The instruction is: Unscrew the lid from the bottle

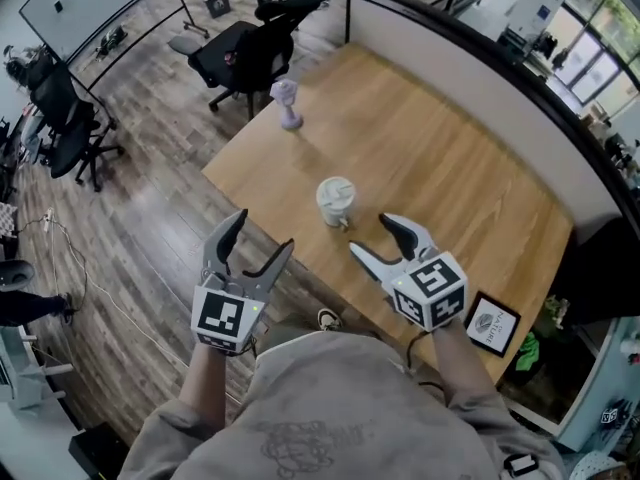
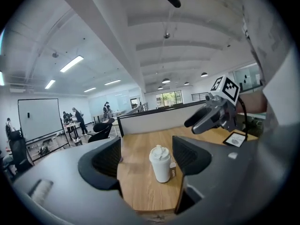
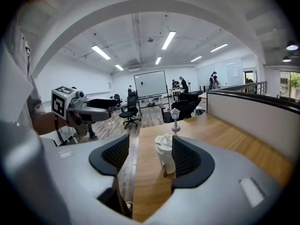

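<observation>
The wooden table point(image 1: 440, 158) is viewed from above. The left gripper point(image 1: 262, 233) and the right gripper point(image 1: 370, 236) are held at its near edge, each with jaws spread apart and nothing clasped. The white bottle point(image 1: 335, 210) is stood upright on the table just beyond both grippers, untouched. Its lid point(image 1: 336, 188) is fitted on top.

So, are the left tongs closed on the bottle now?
No, the left tongs stand open, and the bottle stands on the table beyond them, untouched.
</observation>
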`<state>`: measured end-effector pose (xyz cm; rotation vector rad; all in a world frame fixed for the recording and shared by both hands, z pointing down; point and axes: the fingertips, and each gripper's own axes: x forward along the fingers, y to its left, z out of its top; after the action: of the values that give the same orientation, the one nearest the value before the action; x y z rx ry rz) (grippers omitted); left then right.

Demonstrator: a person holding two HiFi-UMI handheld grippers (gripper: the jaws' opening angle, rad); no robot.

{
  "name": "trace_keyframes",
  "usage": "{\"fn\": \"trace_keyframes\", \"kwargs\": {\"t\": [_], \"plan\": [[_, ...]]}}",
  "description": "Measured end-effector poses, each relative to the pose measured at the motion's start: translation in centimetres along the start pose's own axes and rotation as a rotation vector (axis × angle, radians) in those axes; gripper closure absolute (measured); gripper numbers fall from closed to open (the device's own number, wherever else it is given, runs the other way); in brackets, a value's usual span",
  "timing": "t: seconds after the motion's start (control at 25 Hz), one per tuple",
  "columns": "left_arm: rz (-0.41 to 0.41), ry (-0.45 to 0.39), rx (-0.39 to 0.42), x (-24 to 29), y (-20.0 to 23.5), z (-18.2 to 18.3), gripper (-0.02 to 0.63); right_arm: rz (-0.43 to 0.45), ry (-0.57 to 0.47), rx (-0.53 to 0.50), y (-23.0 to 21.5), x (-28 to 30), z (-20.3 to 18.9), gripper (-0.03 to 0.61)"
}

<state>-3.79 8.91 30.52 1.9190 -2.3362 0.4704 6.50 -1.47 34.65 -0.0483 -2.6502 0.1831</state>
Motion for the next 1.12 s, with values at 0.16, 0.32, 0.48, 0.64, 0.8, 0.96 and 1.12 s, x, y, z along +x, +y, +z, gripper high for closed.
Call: {"fn": "trace_keyframes", "kwargs": {"t": [0.16, 0.32, 0.48, 0.64, 0.8, 0.96, 1.12], "plan": [[-0.091, 0.002, 0.081, 3.7, 0.3, -1.6, 0.264, -0.029, 0.004, 0.026, -1.9, 1.6, 0.0, 0.307], [-0.237, 0.009, 0.046, 6.9, 0.0, -4.1, 0.262, -0.069, 0.016, 0.056, -2.6, 2.9, -0.7, 0.307], [-0.356, 0.027, 0.114, 9.9, 0.1, -6.1, 0.261, -0.092, 0.039, 0.080, -3.7, 4.8, -1.0, 0.307], [-0.520, 0.079, 0.232, 12.5, -0.6, -8.6, 0.246, -0.131, 0.075, 0.144, -4.4, 6.2, -1.4, 0.307], [-0.683, 0.091, 0.316, 14.3, -1.3, -11.3, 0.225, -0.173, 0.123, 0.191, -4.6, 7.8, -1.7, 0.307], [-0.846, 0.074, 0.351, 16.3, -1.8, -12.7, 0.224, -0.211, 0.179, 0.218, -5.0, 9.6, -1.9, 0.307], [-1.002, 0.066, 0.404, 18.1, -3.1, -14.9, 0.218, -0.263, 0.224, 0.258, -5.4, 10.7, -2.7, 0.307]]}}
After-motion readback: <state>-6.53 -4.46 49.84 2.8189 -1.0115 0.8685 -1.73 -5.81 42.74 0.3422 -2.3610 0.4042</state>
